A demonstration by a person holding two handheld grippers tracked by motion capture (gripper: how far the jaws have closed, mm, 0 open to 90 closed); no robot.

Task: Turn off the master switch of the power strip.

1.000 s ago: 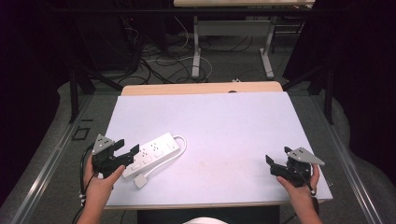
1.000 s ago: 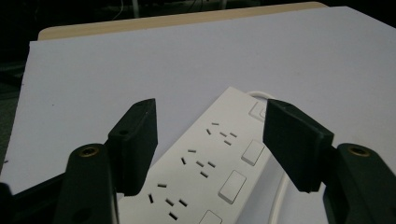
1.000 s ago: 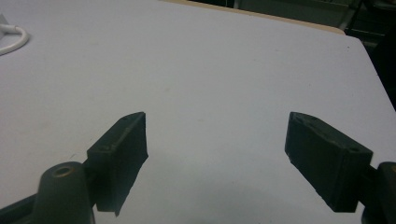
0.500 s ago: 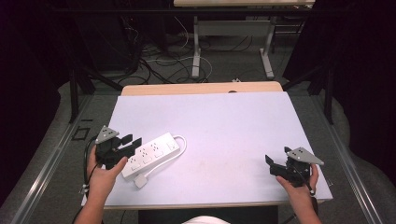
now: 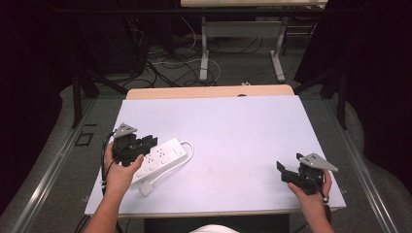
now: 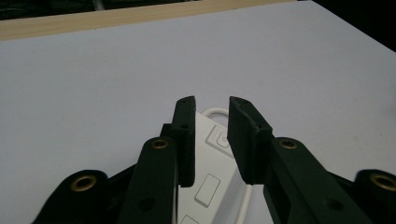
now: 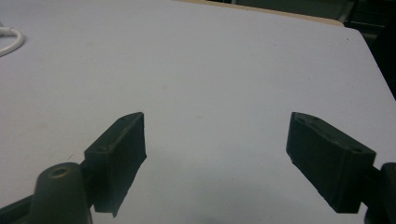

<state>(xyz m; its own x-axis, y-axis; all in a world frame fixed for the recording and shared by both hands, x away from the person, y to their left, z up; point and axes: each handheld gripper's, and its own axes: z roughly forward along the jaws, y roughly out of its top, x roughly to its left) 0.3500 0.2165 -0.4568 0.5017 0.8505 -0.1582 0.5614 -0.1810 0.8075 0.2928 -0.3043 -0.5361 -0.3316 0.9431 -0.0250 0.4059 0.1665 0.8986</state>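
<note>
Lying under the left gripper's point(image 6: 210, 135) narrowed, just-closing jaws: power strip point(image 6: 212, 186).

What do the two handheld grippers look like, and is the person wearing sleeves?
Both the left gripper and the right gripper are matte black, with flat, blocky jaws and brass-coloured pivot rivets. Each carries a grey three-cornered plate on top and trails a black cable. No sleeves: both forearms are bare.

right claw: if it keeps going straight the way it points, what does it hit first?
Probably nothing: ahead of the right claw, jaws wide apart, lies bare white tabletop. The white power strip's looped cord sits well off to the side; depth is unclear.
</note>
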